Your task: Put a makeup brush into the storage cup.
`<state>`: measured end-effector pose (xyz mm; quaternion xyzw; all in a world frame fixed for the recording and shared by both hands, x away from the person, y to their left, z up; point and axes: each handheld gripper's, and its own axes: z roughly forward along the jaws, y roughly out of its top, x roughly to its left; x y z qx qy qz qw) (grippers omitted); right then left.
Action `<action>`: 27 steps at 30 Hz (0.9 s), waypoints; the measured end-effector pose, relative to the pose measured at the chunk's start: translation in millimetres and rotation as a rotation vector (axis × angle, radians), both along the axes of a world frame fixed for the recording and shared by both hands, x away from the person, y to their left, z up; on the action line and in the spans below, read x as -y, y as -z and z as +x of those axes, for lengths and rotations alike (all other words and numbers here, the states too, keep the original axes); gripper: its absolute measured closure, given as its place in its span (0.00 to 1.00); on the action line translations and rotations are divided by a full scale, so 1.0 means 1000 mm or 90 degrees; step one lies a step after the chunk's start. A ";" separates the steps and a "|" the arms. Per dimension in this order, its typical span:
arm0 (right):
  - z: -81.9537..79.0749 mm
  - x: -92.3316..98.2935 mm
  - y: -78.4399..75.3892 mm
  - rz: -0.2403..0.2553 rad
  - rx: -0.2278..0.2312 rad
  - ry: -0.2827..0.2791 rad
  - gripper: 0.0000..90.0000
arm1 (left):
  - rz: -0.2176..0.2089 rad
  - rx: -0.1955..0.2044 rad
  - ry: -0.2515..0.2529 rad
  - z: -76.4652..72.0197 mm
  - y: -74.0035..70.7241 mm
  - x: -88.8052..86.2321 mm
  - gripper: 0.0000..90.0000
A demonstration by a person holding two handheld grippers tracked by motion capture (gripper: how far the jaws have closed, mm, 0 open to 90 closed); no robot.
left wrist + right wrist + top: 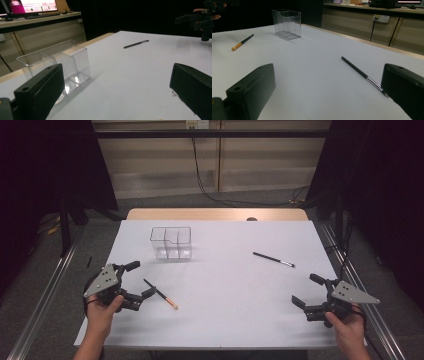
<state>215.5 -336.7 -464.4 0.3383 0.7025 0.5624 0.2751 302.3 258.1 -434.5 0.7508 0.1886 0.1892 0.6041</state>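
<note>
A clear plastic organizer (171,243) with several compartments stands on the white table (225,310), left of centre toward the back. A black stick with an orange tip (161,294) lies at the front left, its black end close to my left gripper (141,280), which is open and holds nothing. A black pen with a silver tip (273,259) lies at the right. My right gripper (306,290) is open in front of it, empty. The right gripper view shows the pen (362,73) just ahead of its right jaw, the organizer (287,23) and the stick (242,42) farther off.
In the left gripper view the organizer (57,65) stands close on the left, the pen (136,44) farther away, and the other gripper (197,20) at the top right. A wooden edge (215,214) borders the table's far side. Metal rails (40,295) flank the table.
</note>
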 end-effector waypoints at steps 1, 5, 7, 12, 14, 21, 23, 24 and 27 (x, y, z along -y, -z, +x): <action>0.000 0.000 0.000 -0.005 0.000 -0.001 0.00 | 0.001 0.001 0.001 0.001 0.000 0.002 0.00; 0.002 -0.002 0.000 -0.011 0.001 -0.006 0.00 | -0.002 0.002 0.009 0.007 0.000 0.008 0.00; 0.002 -0.002 0.000 -0.009 0.000 -0.009 0.00 | -0.012 -0.001 0.010 0.009 -0.001 0.012 0.00; 0.004 -0.003 0.000 -0.006 0.000 -0.010 0.00 | -0.031 0.003 0.021 0.014 -0.003 0.018 0.00; 0.005 -0.004 0.000 -0.006 -0.001 -0.012 0.00 | -0.033 0.001 0.025 0.016 -0.003 0.020 0.00; 0.005 -0.005 0.000 -0.008 0.001 -0.018 0.00 | -0.023 -0.010 0.037 0.017 -0.001 0.025 0.00; 0.005 -0.005 0.000 -0.008 0.001 -0.017 0.00 | -0.012 -0.011 0.033 0.017 -0.002 0.025 0.00; 0.005 -0.005 -0.001 -0.008 0.000 -0.018 0.00 | -0.007 -0.013 0.036 0.017 -0.002 0.025 0.00; 0.005 -0.005 -0.001 -0.014 0.001 -0.018 0.00 | 0.000 -0.026 0.032 0.017 -0.004 0.027 0.00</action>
